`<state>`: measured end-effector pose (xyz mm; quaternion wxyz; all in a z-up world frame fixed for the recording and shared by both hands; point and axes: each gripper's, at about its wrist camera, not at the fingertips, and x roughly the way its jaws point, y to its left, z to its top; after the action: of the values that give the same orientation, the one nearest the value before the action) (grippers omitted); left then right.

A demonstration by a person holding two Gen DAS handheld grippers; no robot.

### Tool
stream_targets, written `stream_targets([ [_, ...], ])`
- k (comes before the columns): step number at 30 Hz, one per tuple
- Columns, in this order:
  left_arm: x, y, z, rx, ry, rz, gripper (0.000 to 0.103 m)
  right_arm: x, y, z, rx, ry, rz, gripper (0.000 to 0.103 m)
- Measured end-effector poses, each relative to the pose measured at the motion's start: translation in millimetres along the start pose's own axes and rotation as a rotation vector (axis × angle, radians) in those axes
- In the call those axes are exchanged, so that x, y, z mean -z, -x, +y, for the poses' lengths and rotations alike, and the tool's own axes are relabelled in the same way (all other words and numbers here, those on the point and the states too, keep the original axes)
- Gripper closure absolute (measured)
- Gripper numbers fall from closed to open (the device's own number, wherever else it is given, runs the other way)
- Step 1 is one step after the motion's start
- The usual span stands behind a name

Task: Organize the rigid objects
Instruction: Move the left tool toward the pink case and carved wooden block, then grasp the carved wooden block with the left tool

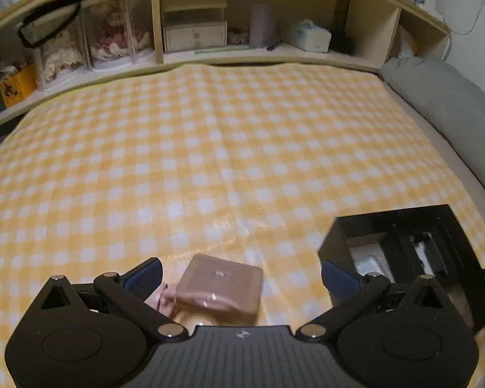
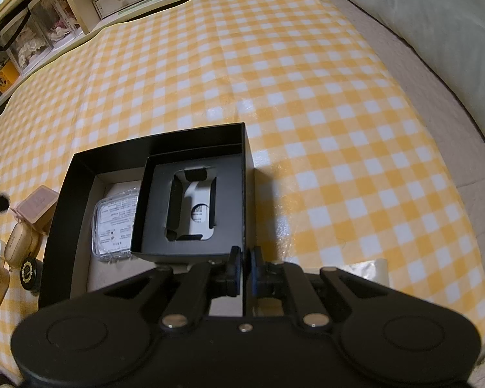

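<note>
A black open box (image 2: pixel 64 200) lies on the yellow checked cloth (image 2: pixel 274 80); it holds a grey insert tray (image 2: pixel 158 213) and a clear packet (image 2: pixel 114 226). My right gripper (image 2: pixel 245 268) is shut on the box's right wall. In the left wrist view my left gripper (image 1: pixel 242 274) is open, its jaws wide apart above a pink square case (image 1: pixel 223 286), with the box (image 1: pixel 404 258) to its right. The pink case (image 2: pixel 38 205), wooden-coloured items (image 2: pixel 19 239) and a black round lid (image 2: pixel 29 271) lie left of the box.
A wooden shelf unit (image 1: pixel 242 55) with storage boxes, dolls and a tissue box stands behind the bed. A grey pillow (image 1: pixel 443 103) lies along the right edge. A white plastic piece (image 2: pixel 371 268) lies near my right gripper.
</note>
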<state>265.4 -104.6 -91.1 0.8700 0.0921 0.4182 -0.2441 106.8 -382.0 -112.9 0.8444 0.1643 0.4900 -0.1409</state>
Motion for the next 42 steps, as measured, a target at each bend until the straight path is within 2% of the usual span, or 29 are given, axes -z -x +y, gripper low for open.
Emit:
stream_targets([
  [4,-7,-31,7,-0.025,-0.030,0.056,0.000,0,0,0,0.000,0.000,0.000,0.096],
  [10,-6,-68,11,-0.018,-0.122,0.142,0.000,0,0,0,0.001,0.000,0.000,0.096],
  [15,-5,-92,10,-0.030,-0.125,0.198,0.005,0,0,-1,-0.002,-0.003,0.000,0.096],
  [18,-7,-101,12,-0.035,-0.093,0.227,0.005,-1,-1,-2,-0.006,-0.004,-0.002,0.096],
  [21,-5,-106,14,-0.010,-0.053,0.249,0.016,-1,-1,-2,-0.004,0.002,-0.004,0.096],
  [24,-5,-105,12,-0.013,-0.061,0.244,0.025,-1,-1,-2,-0.006,0.000,-0.004,0.096],
  [31,-3,-84,17,-0.039,-0.003,0.207,0.025,-1,-1,-2,-0.005,0.001,-0.004,0.096],
  [42,-18,-32,24,-0.023,0.060,0.078,0.027,-1,-1,-2,-0.004,0.001,-0.003,0.096],
])
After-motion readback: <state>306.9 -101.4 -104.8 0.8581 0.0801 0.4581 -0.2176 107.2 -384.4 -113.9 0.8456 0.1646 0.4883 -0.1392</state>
